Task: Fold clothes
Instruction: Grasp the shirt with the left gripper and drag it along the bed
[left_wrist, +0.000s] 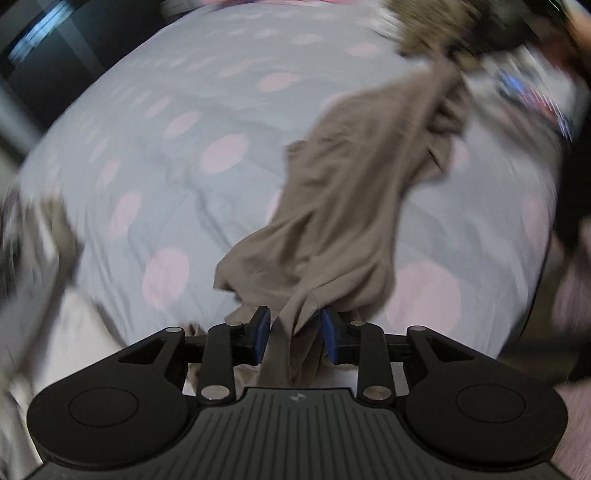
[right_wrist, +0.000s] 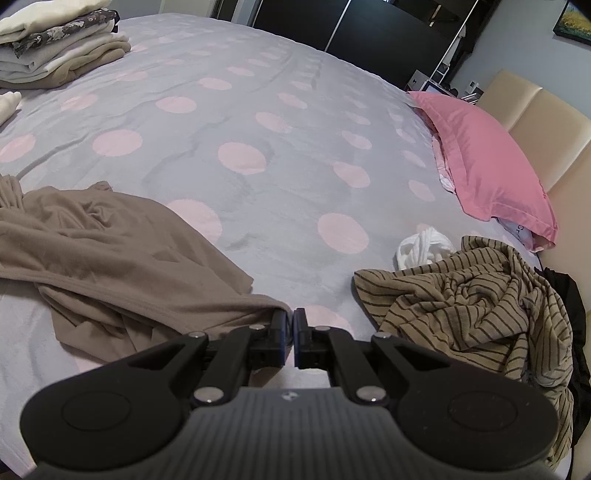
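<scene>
1. the taupe garment (right_wrist: 110, 258) lies rumpled on the bed cover (right_wrist: 258, 110), along the near edge at its left part in the right wrist view; one corner of the cloth runs right up to the right gripper
2. the right gripper (right_wrist: 290, 325) has its jaws drawn together with barely a slit between them, and the corner of the taupe garment ends at the tip of its left finger; whether cloth is pinched inside cannot be told
3. in the blurred left wrist view the same taupe garment (left_wrist: 351, 177) stretches away across the cover, and a fold of it hangs down between the fingers of the left gripper (left_wrist: 295, 332)
4. the left gripper stands partly open, blue pads (left_wrist: 328, 332) clear of the fold on either side
5. a striped garment (right_wrist: 480, 306) lies heaped at the near right edge, a small white item (right_wrist: 421, 247) just beyond it
6. a pink pillow (right_wrist: 487, 162) rests along the right edge by the headboard (right_wrist: 535, 107)
7. a stack of folded clothes (right_wrist: 59, 44) sits at the far left corner
</scene>
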